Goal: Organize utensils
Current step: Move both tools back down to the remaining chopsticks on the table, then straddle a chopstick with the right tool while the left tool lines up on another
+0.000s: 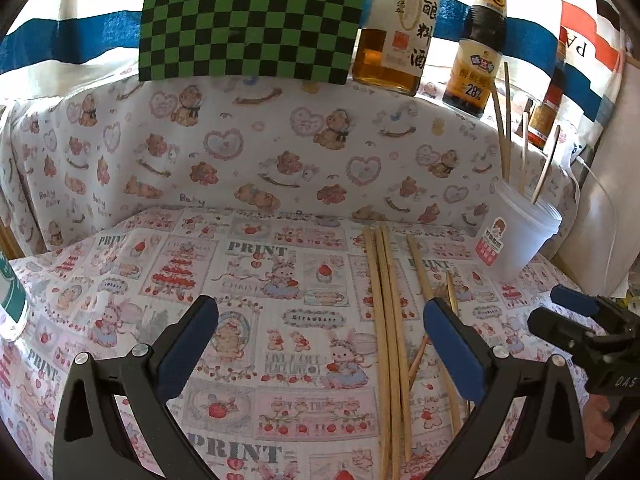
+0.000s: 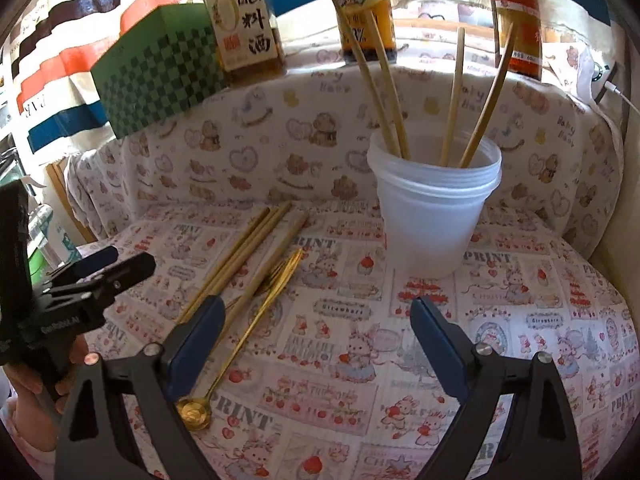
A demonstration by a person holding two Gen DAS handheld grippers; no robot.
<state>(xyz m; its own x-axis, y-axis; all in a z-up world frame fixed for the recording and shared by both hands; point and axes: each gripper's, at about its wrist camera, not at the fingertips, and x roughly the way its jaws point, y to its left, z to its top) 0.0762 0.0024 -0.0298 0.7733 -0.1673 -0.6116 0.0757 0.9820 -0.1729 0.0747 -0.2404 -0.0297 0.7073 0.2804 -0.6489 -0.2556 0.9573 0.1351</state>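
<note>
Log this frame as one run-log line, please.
left gripper: open, empty | right gripper: open, empty | cup: four chopsticks in | cloth: chopsticks, gold spoon loose

free: worktop (image 2: 520, 320) right of cup (image 2: 434, 216) lay bare | blocked: chopsticks (image 2: 240, 256), spoon (image 2: 240, 344) left; bottles (image 2: 248, 20) behind

We are showing two matching black plastic hand-held tools: the left tool (image 1: 320, 318) and the right tool (image 2: 316, 316). Each is carrying two angled black arms with triangular cut-outs, round silver screws at the joints, and long dark blue pads (image 1: 188, 344) lining the fingers. White lettering is showing on the black bodies. A hand (image 2: 24, 384) is appearing behind the left tool's handle.
</note>
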